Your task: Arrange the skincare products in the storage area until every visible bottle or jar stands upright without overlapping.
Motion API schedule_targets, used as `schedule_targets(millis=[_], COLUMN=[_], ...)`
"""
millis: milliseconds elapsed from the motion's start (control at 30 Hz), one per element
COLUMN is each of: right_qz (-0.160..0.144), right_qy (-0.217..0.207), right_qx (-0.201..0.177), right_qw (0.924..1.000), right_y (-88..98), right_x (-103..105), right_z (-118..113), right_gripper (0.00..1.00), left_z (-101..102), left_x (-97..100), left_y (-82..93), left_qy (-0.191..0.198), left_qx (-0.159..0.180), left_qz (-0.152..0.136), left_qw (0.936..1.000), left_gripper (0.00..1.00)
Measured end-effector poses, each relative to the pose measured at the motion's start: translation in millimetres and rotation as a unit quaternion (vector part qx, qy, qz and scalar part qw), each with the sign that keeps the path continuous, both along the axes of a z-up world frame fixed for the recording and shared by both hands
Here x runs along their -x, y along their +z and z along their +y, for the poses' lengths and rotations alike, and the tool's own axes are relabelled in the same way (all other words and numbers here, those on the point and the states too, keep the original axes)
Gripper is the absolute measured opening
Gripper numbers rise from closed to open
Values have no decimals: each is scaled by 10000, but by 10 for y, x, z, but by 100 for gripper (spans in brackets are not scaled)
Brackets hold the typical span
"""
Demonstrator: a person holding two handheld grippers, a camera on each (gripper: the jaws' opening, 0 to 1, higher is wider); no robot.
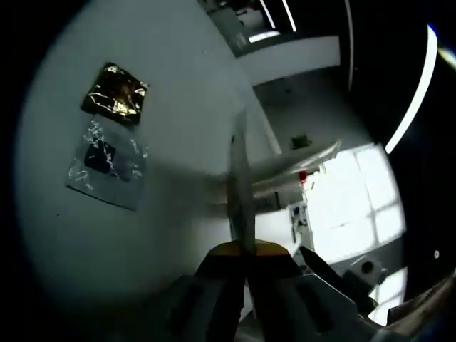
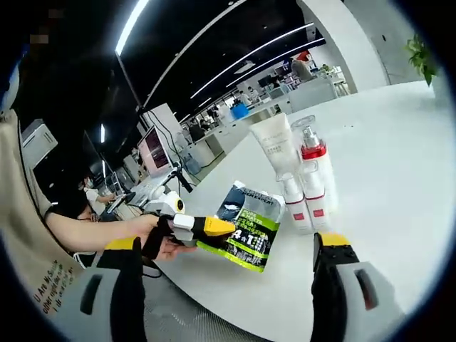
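**Skincare arrangement partly complete: bottles upright, sachets flat or in hand**

In the right gripper view, the right gripper point(image 2: 228, 274) stood with its yellow-tipped jaws wide apart and empty. Just beyond, at the near edge of the white bench point(image 2: 399, 157), the left gripper point(image 2: 214, 228), carried in a person's hand point(image 2: 153, 239), had its jaws closed on the edge of a glossy green-and-black sachet point(image 2: 249, 224), a flat, flexible foil pack lying tilted on the bench. Behind it, a white squeeze tube point(image 2: 274, 146) stood cap-down and a clear spray bottle point(image 2: 313, 167) with a red collar stood upright; the two were just beside each other, apparently touching. These two seemed already settled.

In the left gripper view, the jaws met on a thin edge-on sheet, judged to be that sachet. Farther off, a crinkled gold foil packet point(image 1: 116, 92) and a transparent packet point(image 1: 107, 160) with a dark insert lay flat on the smooth matte bench, just beside one another, possibly touching at their edges. The flat packs looked like the work left to do.
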State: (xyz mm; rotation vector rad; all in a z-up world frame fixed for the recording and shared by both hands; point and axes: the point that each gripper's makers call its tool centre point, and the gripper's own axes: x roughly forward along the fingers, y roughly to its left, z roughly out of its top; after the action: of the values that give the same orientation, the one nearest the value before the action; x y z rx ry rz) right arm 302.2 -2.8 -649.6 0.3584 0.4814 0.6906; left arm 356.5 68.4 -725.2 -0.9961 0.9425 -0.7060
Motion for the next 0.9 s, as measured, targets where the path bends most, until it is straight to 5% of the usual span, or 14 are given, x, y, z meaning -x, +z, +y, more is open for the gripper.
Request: schedule_targets(millis=[267,900], right_qz=[35,176], right_qy=[-48,-135], right_qx=[39,-62], right_qw=[10000,9997], right_y=[-15,-56], right_x=[-9,-14], right_z=[-25,-25], right_gripper=[100,100], left_z=[11,117], left_x=[-48,-47], left_y=[-107,-425], left_qy=[24,-156], left_qx=[-105,-1166], left_qz=[73,-118], left_qw=[9999,9930], left_gripper=[0,0])
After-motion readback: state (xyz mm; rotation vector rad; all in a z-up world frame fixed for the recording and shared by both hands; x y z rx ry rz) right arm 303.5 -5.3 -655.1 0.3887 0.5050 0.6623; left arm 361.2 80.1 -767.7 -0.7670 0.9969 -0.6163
